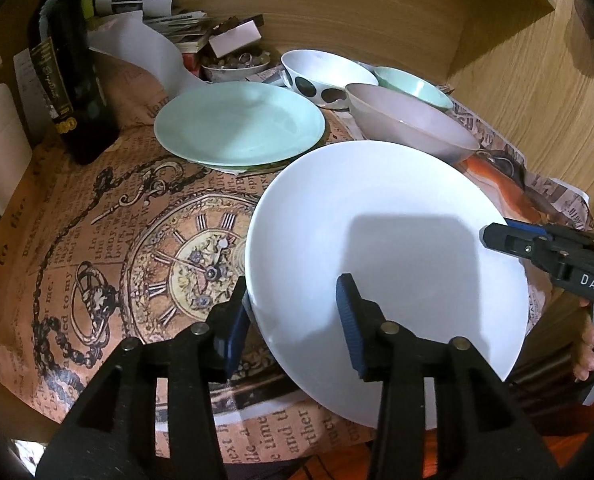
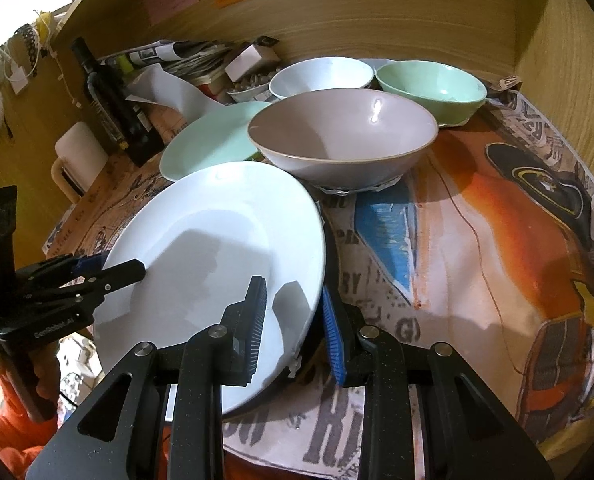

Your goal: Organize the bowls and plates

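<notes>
A white plate (image 1: 381, 240) hangs tilted above the printed cloth, with both grippers at its rim. My right gripper (image 2: 292, 286) is shut on its right edge; it also shows in the left wrist view (image 1: 493, 234). My left gripper (image 1: 293, 284) straddles the left edge with its jaws apart, and the pads (image 1: 349, 320) are not pressing. Behind it lie a mint plate (image 1: 239, 124), a taupe bowl (image 2: 341, 136), a white bowl with dark dots (image 1: 325, 70) and a green bowl (image 2: 433, 84).
A dark bottle (image 1: 73, 80) stands at the back left beside a pile of papers and boxes (image 1: 193, 28). Wooden walls (image 2: 557, 60) close in the back and right. The clock-printed cloth (image 1: 137, 240) lies bare at the left, and the orange print (image 2: 497, 240) at the right.
</notes>
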`<state>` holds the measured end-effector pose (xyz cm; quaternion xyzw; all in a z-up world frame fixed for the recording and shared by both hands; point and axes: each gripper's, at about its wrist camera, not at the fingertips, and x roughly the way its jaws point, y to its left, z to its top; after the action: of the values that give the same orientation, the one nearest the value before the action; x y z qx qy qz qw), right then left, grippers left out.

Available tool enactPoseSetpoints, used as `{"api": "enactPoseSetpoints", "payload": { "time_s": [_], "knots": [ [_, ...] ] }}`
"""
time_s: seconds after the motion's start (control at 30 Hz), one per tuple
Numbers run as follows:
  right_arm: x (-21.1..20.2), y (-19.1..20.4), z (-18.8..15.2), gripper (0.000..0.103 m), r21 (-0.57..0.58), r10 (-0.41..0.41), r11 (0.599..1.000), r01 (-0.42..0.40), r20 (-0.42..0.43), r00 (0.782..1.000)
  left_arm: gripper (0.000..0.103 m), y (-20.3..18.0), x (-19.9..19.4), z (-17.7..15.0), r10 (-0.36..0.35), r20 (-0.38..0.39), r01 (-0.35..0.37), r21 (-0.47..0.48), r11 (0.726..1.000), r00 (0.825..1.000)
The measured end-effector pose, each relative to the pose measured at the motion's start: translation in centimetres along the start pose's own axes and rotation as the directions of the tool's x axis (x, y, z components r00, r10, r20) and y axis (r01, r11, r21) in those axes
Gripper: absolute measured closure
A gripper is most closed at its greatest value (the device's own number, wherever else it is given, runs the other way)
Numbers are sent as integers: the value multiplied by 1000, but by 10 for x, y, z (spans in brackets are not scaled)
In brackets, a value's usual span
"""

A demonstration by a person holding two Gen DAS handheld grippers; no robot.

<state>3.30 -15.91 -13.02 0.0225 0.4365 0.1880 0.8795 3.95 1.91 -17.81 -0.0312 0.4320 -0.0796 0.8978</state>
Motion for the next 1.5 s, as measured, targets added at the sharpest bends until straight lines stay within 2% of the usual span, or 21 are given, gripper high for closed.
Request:
{"api": "enactPoseSetpoints", "payload": {
  "time_s": [0.1,0.17,0.3,0.43,0.53,0.73,0.83,1.03,1.13,1.3,1.5],
  "knots": [
    [-1,1,1,78,-5,-28,1000,28,11,1000,59,-1,2,1,9,4,-9,11,1000,1000],
    [-6,4,2,77,-36,-100,994,102,53,994,58,-1,5,1,11,2,-11,14,1000,1000],
    [-13,0,7,77,-30,-105,994,107,81,991,58,4,4,3,14,11,-14,10,1000,1000],
    [-23,1,14,77,-22,-83,996,87,123,989,58,10,-8,9,34,53,-35,5,999,998],
    [-29,8,22,75,-37,-70,996,77,154,985,51,16,-21,14,54,99,-55,1,998,994],
    [-40,20,44,59,-57,-23,998,38,231,973,36,34,-52,32,102,215,-96,-36,995,971],
    [-40,25,55,55,-69,-6,997,24,251,968,29,47,-64,44,134,263,-125,-52,991,955],
    [-31,41,79,48,-97,4,995,23,270,963,20,67,-71,63,174,304,-166,-54,985,937],
    [-25,48,90,48,-110,5,994,24,265,964,18,75,-70,73,168,305,-160,-51,986,937],
    [-7,57,112,48,-123,4,992,27,243,970,16,90,-63,90,140,280,-132,-45,990,950],
    [29,62,140,48,-142,13,990,9,149,989,15,107,-34,111,117,215,-110,-45,993,969]
  ]
}}
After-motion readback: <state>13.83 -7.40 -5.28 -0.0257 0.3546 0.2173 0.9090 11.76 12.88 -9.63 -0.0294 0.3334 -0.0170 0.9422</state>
